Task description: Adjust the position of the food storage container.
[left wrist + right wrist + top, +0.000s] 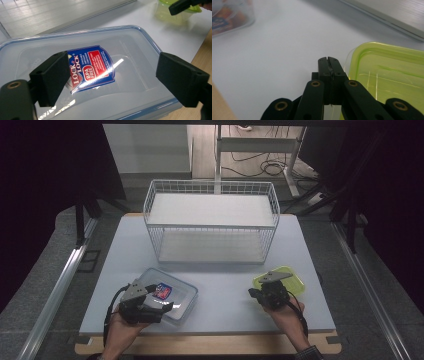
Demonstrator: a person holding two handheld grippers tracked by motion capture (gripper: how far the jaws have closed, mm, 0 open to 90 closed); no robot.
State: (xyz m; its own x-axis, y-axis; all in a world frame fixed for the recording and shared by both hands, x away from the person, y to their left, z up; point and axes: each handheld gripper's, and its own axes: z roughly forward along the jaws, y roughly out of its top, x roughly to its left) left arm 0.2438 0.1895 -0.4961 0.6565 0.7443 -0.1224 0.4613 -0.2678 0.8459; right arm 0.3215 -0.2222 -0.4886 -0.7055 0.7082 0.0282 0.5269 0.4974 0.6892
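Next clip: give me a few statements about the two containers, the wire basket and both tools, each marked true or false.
1. The left tool is open over the blue-lidded container. True.
2. The right tool is wide open. False: its jaws are shut together.
3. The green container sits inside the wire basket. False: it rests on the table, in front of the basket.
4. The blue-lidded container carries a printed label. True.

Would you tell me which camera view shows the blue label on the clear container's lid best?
The left gripper view: the blue label lies close and readable on the clear container, between the open left gripper. The high view shows it as a small patch; the right gripper view catches a blurred corner.
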